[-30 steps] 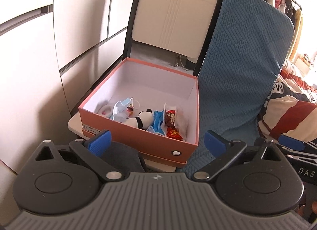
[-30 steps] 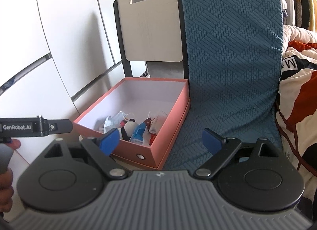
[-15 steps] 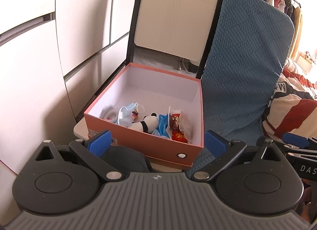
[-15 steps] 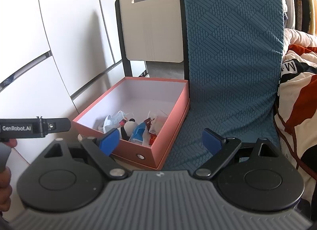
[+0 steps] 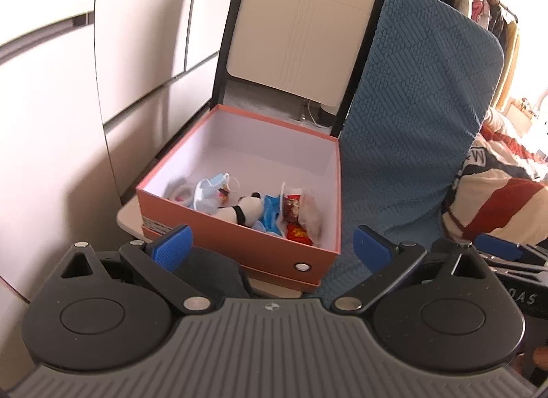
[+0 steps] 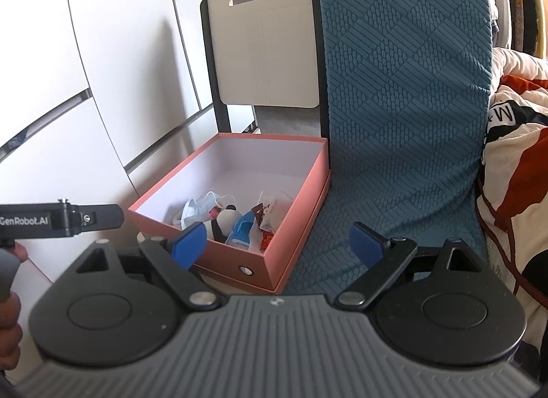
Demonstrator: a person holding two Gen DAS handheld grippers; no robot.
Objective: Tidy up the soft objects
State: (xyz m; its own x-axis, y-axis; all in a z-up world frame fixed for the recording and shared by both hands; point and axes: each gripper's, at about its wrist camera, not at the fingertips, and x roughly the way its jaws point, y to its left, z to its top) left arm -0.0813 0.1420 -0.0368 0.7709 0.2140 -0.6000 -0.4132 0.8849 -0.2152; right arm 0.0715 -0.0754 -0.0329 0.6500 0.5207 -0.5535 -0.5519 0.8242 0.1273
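An open orange box (image 5: pixel 239 237) with a white inside stands on a chair seat. At its near end lie a light blue face mask (image 5: pixel 209 189), a panda plush (image 5: pixel 248 211), a blue packet (image 5: pixel 272 216) and red snack packets (image 5: pixel 294 218). My left gripper (image 5: pixel 272 247) hovers open in front of the box, nothing between its blue pads. The right wrist view shows the same box (image 6: pixel 222 256), mask (image 6: pixel 198 208) and panda (image 6: pixel 226 221). My right gripper (image 6: pixel 278 243) is open and empty, just short of the box's near corner.
A cream chair back (image 5: pixel 301 38) rises behind the box. A blue textured cushion (image 5: pixel 411 124) lies to the right, then striped bedding (image 5: pixel 496 199). White cupboard doors (image 5: pixel 51 124) close off the left. A dark rounded shape (image 5: pixel 212 271) sits under the left finger.
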